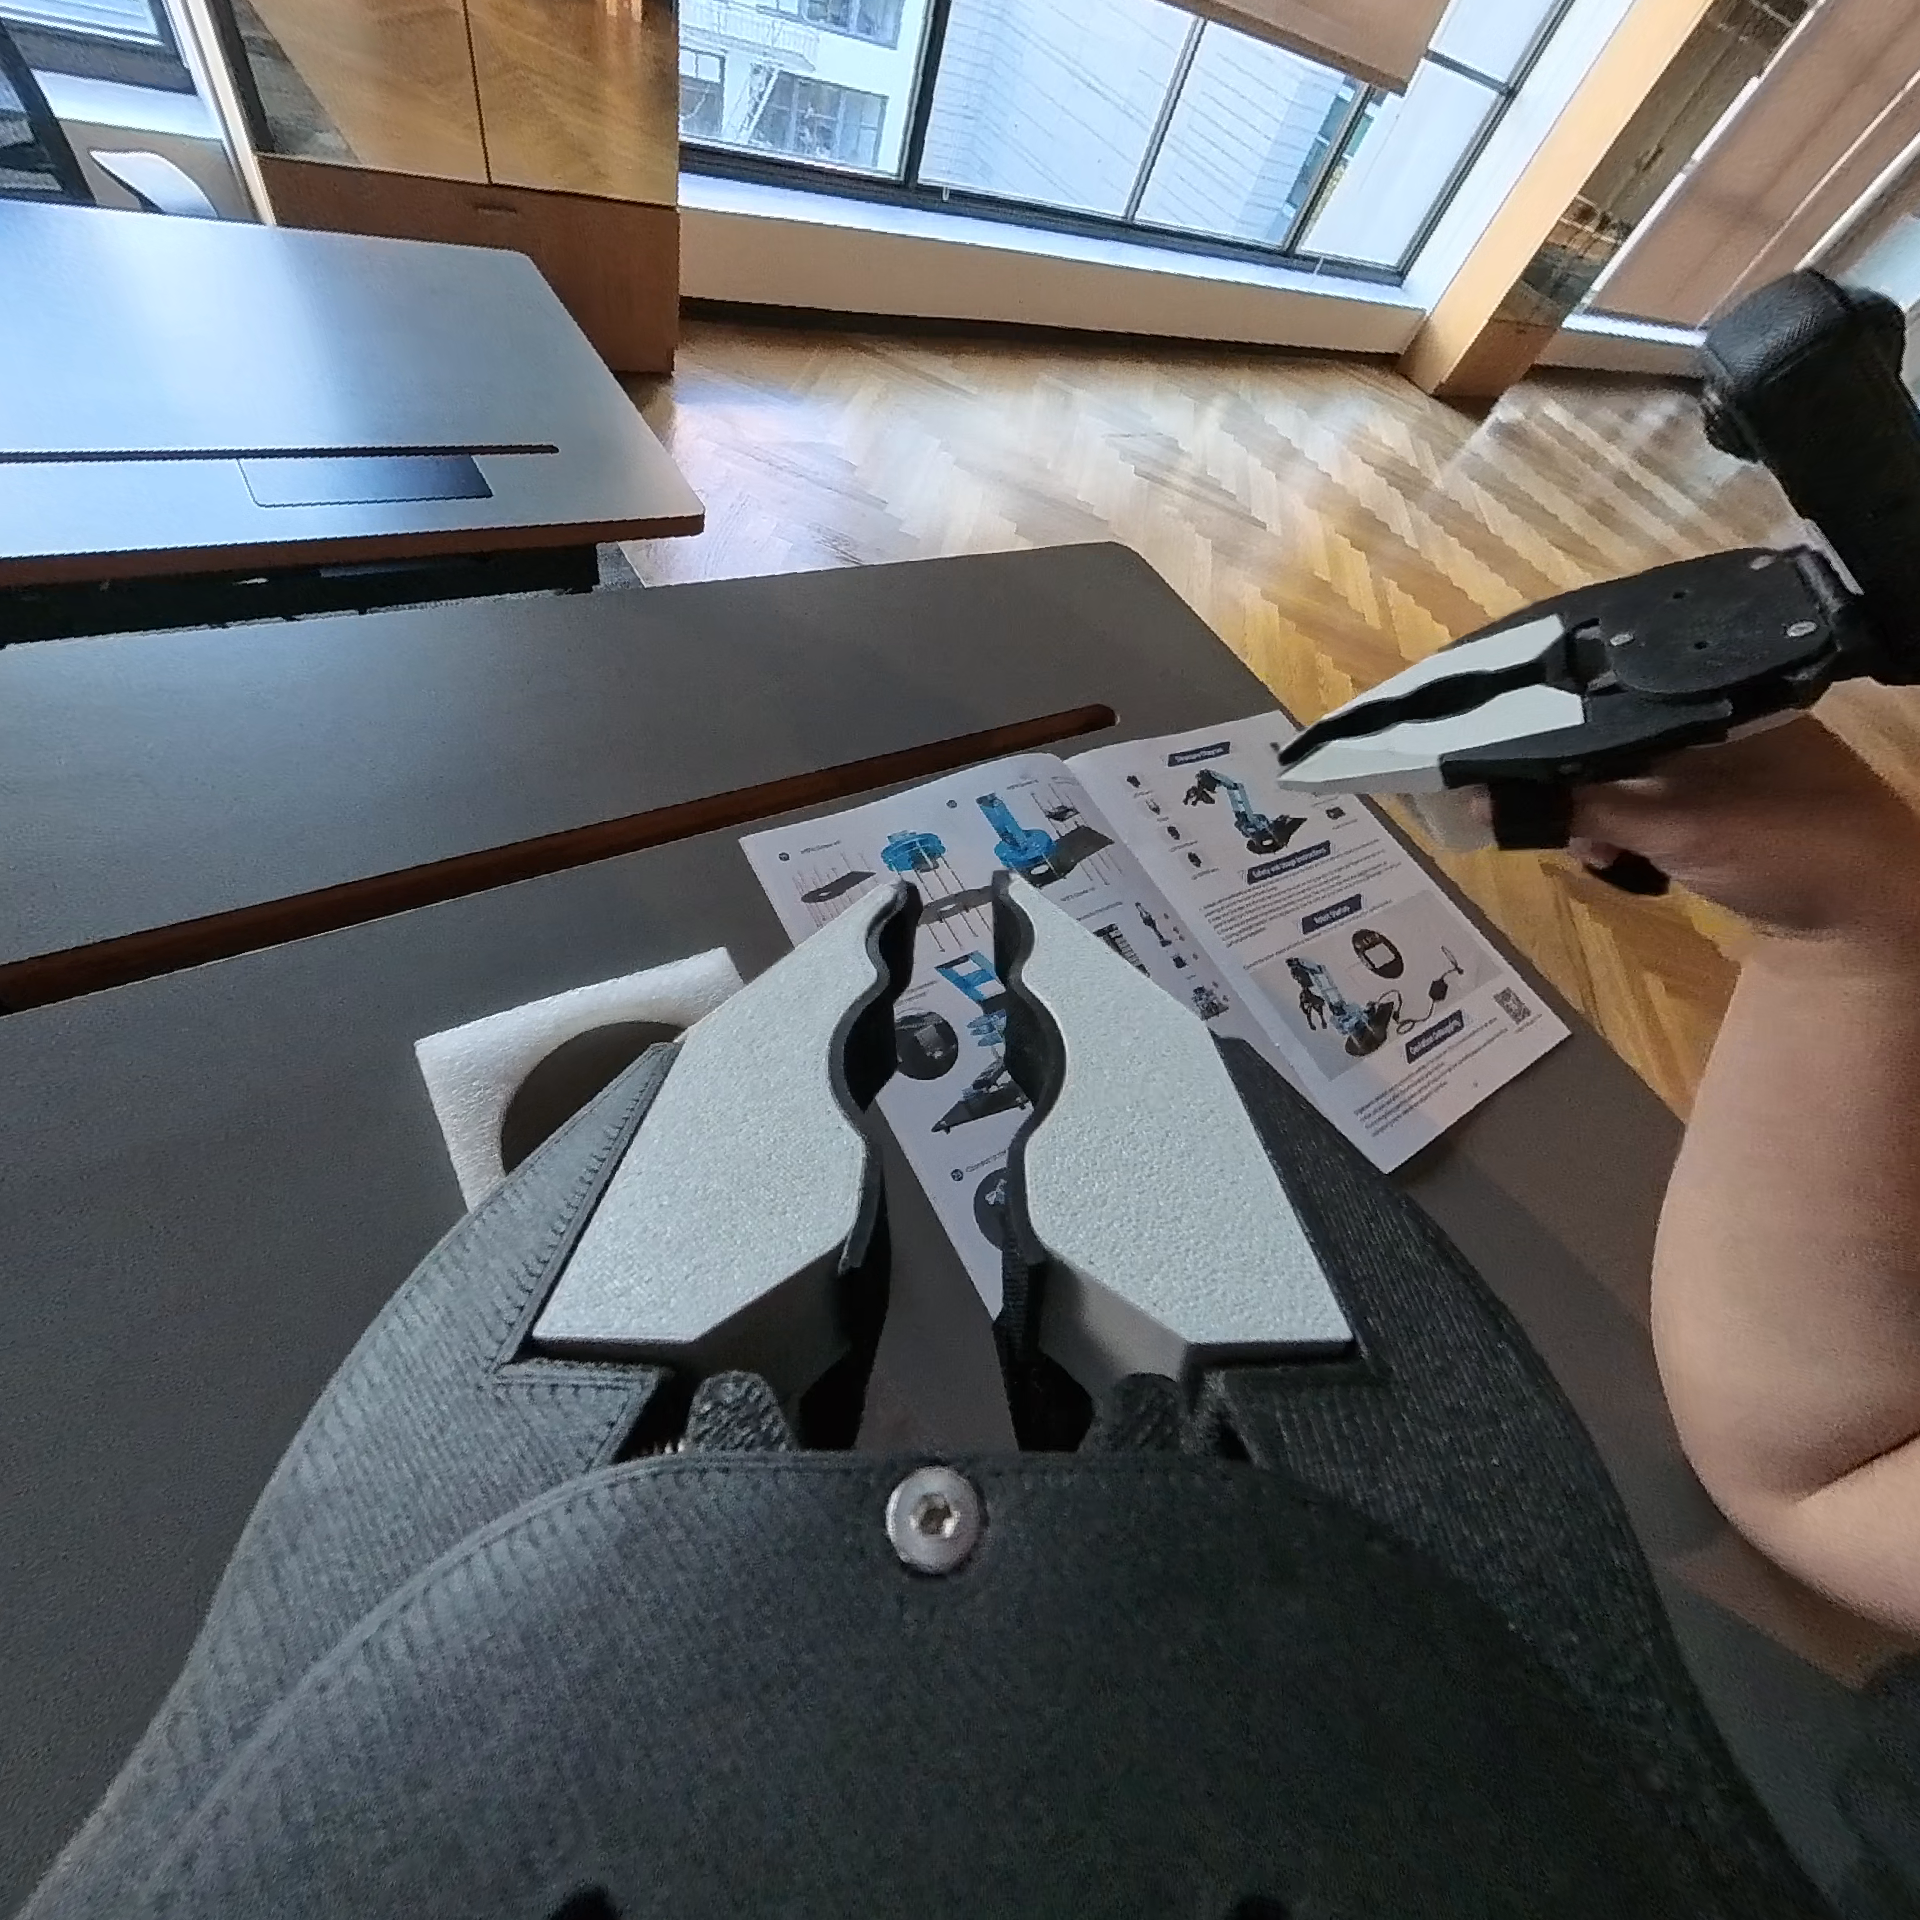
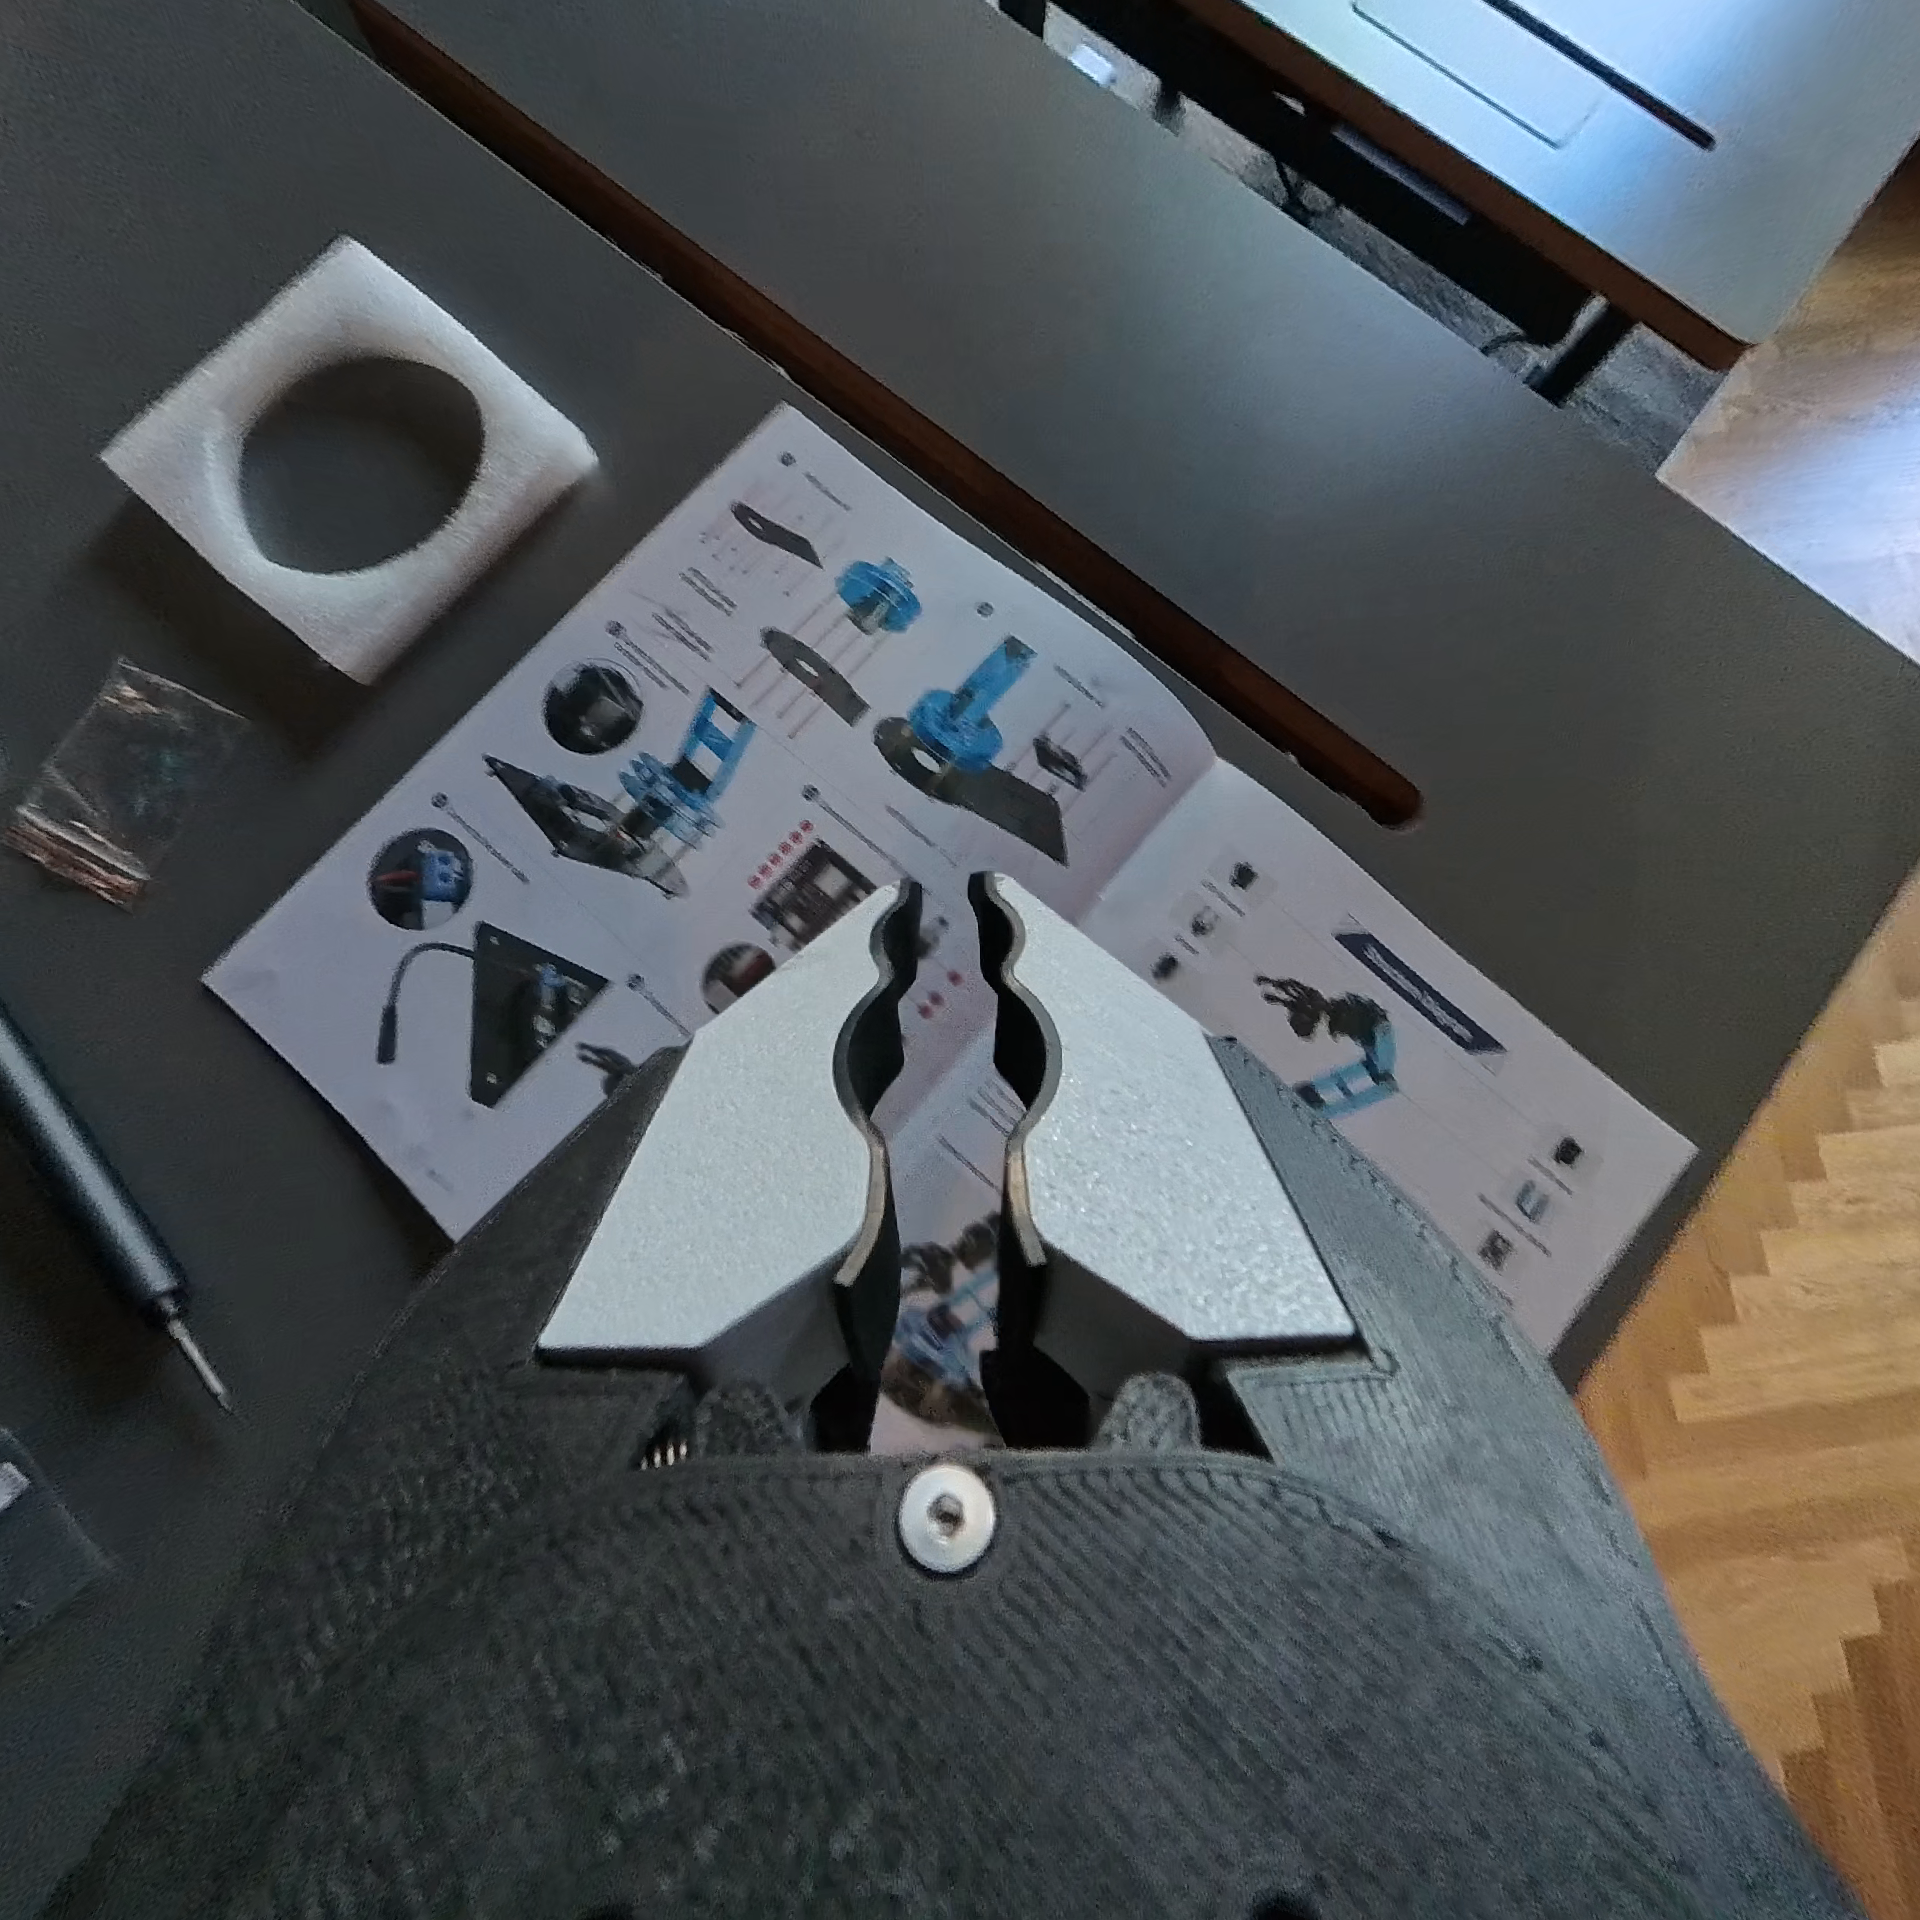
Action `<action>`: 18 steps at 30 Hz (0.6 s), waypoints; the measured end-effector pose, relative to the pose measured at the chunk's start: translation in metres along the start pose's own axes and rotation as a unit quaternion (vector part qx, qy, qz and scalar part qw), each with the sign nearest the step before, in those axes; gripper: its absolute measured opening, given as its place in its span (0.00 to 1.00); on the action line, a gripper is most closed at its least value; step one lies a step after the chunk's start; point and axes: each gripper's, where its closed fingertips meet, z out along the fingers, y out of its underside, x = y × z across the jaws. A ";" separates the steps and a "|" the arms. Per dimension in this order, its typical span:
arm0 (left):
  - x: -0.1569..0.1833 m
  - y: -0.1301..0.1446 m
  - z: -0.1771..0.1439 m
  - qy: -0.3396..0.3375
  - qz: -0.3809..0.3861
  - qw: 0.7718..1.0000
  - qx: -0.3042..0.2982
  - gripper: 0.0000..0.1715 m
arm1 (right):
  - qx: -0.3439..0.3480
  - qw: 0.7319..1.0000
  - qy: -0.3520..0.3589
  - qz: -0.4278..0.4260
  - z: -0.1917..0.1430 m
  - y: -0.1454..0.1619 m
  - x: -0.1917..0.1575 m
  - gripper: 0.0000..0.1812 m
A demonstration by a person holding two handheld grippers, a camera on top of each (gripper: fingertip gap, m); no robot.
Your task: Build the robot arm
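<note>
My left gripper (image 1: pixel 951 894) hovers over the left page of an open illustrated booklet (image 1: pixel 1299 935) on a dark table (image 1: pixel 260 1299). Its jaws stand a narrow gap apart and hold nothing. My right gripper (image 2: pixel 945 894) hangs above the same booklet (image 2: pixel 727 831), near its middle fold. Its jaws are also a narrow gap apart and empty. In the left wrist view the right gripper (image 1: pixel 1294 762) is above the booklet's far right corner, held by a bare arm (image 1: pixel 1818 1247). A white foam square with a round hole (image 2: pixel 343 613) lies left of the booklet and also shows in the left wrist view (image 1: pixel 675 992).
A small clear bag of parts (image 2: pixel 114 790) and a grey screwdriver (image 2: pixel 94 1174) lie left of the booklet. A dark flat object (image 2: pixel 31 1538) sits at the lower left edge. A wood-lined slot (image 1: pixel 520 852) crosses the table. A second desk (image 1: pixel 260 364) stands beyond. Parquet floor (image 2: pixel 1766 1351) lies right. My right fingertips sit around 25 centimeters from my left ones. It is some 25 centimeters from my left tips to the grey screwdriver (image 2: pixel 94 1174).
</note>
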 end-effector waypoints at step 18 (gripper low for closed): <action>0.003 0.000 0.001 -0.006 0.009 1.000 -0.003 0.07 | -0.056 0.996 0.044 0.051 -0.007 0.045 0.051 0.07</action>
